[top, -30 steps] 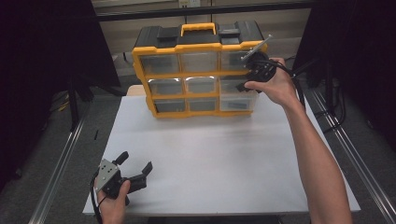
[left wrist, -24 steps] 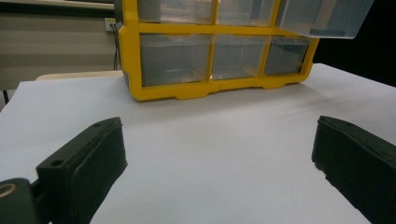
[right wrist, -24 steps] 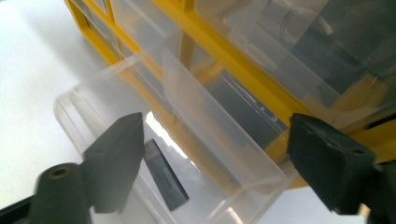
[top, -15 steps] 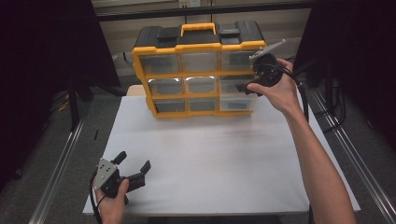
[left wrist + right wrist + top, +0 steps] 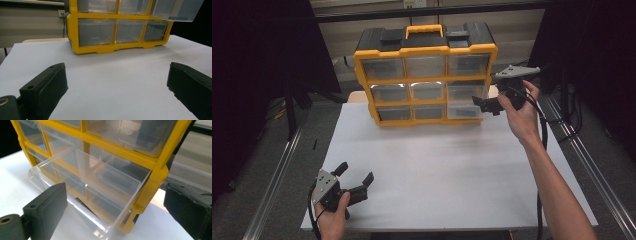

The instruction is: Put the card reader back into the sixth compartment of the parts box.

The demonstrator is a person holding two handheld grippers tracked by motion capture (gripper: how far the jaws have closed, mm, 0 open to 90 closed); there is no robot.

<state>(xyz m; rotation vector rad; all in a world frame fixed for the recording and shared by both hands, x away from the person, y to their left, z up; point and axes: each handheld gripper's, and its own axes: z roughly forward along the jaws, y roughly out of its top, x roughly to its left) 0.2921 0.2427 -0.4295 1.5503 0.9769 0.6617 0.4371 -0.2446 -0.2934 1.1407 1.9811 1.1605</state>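
A yellow and black organizer (image 5: pixel 426 50) with clear drawers stands at the back of the white table (image 5: pixel 442 170). Its middle-right drawer (image 5: pixel 466 95) is pulled out; it looks empty in the right gripper view (image 5: pixel 100 182) and shows at the top right of the left gripper view (image 5: pixel 175 10). My right gripper (image 5: pixel 484 105) hangs just in front of that drawer, jaws wide apart on either side of its front, open (image 5: pixel 115 205). My left gripper (image 5: pixel 357 173) rests near the table's front left corner, open with nothing between its jaws (image 5: pixel 117 82), facing the organizer (image 5: pixel 115 32).
Metal rails run along both sides of the table, left (image 5: pixel 277 175) and right (image 5: pixel 592 165). A cable (image 5: pixel 542 125) trails from the right gripper down along the forearm. Bare white tabletop lies between the organizer and the left gripper.
The right gripper has dropped from beside the top-right drawers to the front of the middle-right drawer. The left gripper has stayed in place.
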